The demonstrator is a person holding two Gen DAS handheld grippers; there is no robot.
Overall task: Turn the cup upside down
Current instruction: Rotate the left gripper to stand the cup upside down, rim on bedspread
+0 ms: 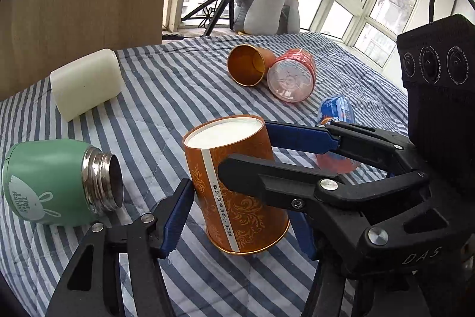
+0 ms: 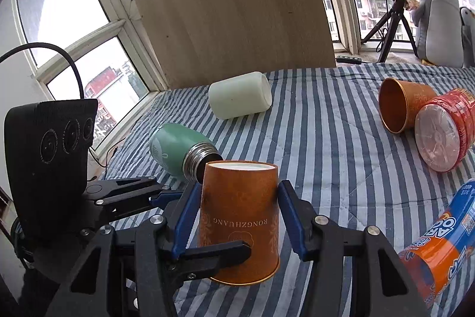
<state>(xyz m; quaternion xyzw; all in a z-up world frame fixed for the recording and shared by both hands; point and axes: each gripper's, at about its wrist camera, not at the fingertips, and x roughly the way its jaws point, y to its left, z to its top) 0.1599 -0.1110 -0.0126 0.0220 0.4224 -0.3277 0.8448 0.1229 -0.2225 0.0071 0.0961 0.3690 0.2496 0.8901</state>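
The orange paper cup is standing inverted in the lower centre of both frames, white base up and wide rim down on the striped bedspread. It is leaning slightly, and the rim is sitting unevenly on the soft quilt.

The left gripper is bracketing the cup with its blue-padded jaws set apart. The left pad is lying just beside the cup wall; whether it is touching cannot be told, and the right pad is mostly hidden behind the cup.

The right gripper is likewise straddling the cup. In the right wrist view its jaws are sitting close against both sides of the cup, and contact appears likely, but a firm clamp cannot be confirmed. In the left wrist view the right gripper is entering from the right of the frame, with one black finger crossing the front of the cup.

Judged status: the inversion is essentially complete; release and withdrawal are remaining.

Hazards:
- A pad dragging on the thin paper wall during withdrawal could be tipping the cup, since the bedding is giving little stable support.
- Excess squeeze could be creasing the wall.
- The green thermos flask, lying on its side at lower left with its steel mouth near the cup, could be knocked by a wide retreat.
- A drinks bottle is lying at lower right, near the right gripper's exit path.
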